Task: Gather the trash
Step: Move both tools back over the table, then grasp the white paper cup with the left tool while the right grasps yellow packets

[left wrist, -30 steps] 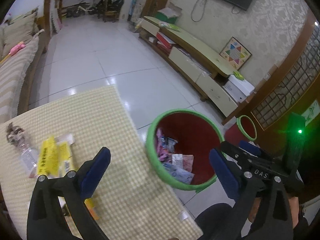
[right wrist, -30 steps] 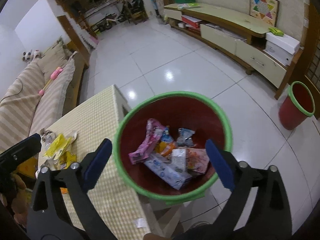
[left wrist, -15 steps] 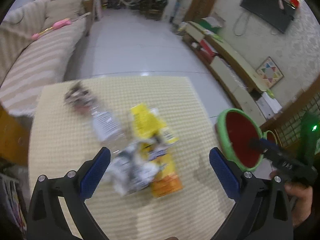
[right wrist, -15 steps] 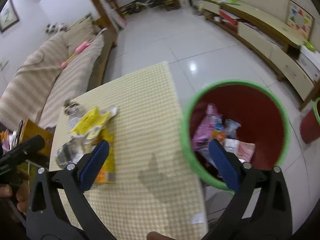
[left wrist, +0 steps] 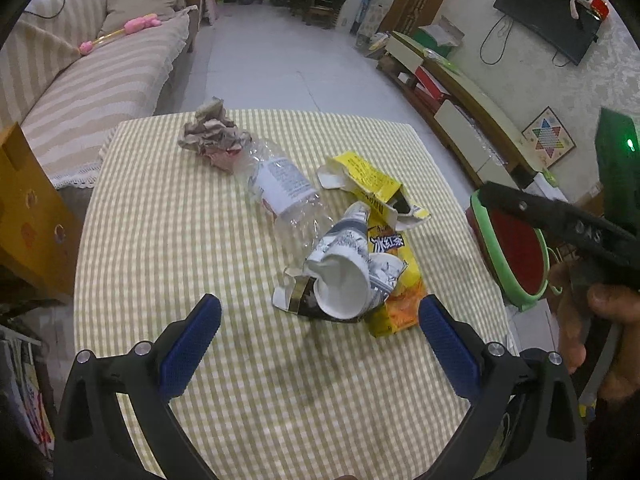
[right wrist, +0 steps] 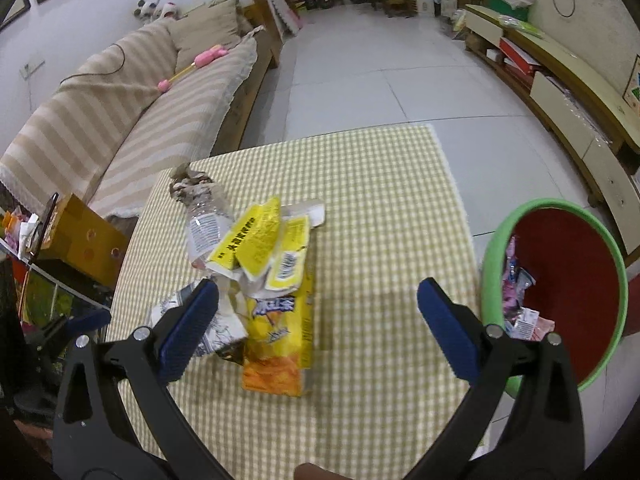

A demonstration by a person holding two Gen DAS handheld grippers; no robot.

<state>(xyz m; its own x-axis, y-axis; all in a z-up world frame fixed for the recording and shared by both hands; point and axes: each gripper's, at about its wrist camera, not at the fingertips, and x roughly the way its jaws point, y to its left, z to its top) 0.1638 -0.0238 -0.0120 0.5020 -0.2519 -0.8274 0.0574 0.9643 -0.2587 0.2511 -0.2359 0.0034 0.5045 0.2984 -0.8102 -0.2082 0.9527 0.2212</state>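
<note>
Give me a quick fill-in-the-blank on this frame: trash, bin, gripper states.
1. Both the left gripper and the right gripper are ____.
2. The bin has a ____ rim and a red inside.
3. The crushed clear bottle lies on the ____ tablecloth.
4. The crumpled paper cup rests partly on a ____ carton.

Missing words: open; green; checked; yellow
</note>
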